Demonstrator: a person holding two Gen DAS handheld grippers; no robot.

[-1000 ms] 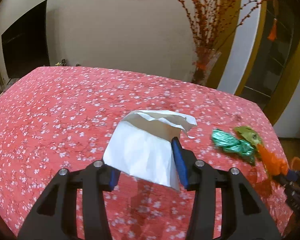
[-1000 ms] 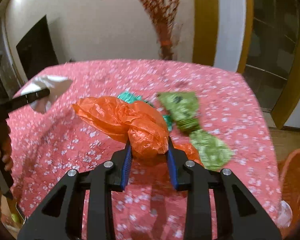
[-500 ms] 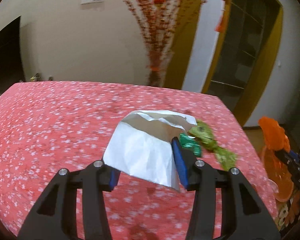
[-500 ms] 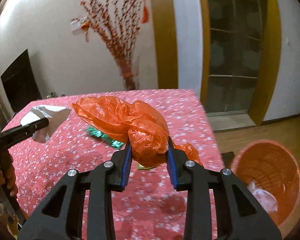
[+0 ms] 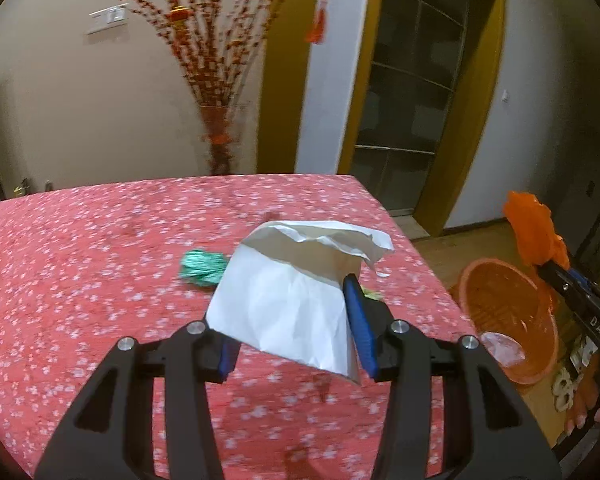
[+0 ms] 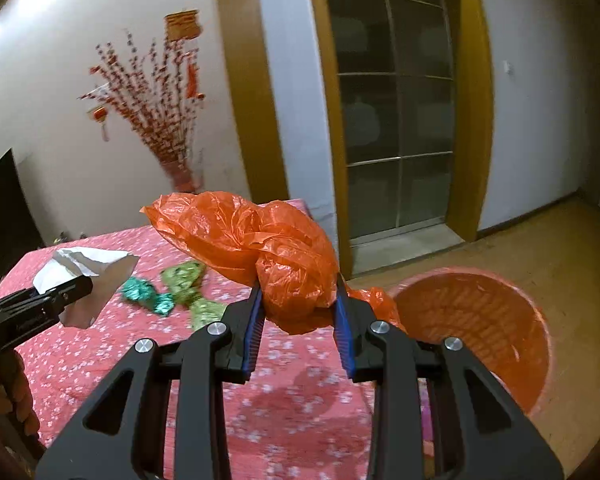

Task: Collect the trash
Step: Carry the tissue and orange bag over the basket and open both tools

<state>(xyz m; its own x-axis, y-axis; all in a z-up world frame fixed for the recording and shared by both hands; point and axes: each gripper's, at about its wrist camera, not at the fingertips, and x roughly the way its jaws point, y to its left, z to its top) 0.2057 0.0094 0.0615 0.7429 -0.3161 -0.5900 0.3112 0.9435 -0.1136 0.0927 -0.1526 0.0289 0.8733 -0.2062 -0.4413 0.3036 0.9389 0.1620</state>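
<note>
A home living room: red floral-print tablecloth [image 5: 100, 280] at lower left, tall glass vase of red-berry branches [image 5: 220, 136] upper centre, yellow-framed glazed door [image 6: 400, 120] upper right.

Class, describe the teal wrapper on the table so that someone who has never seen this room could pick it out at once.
Start at the table with the red flowered cloth, then look toward its far right corner, nearest the orange bin. A small cluster of crumpled wrappers lies there; the teal wrapper is the left one, beside the green wrappers. Its shiny blue-green foil sets it apart from their yellower green.
</note>
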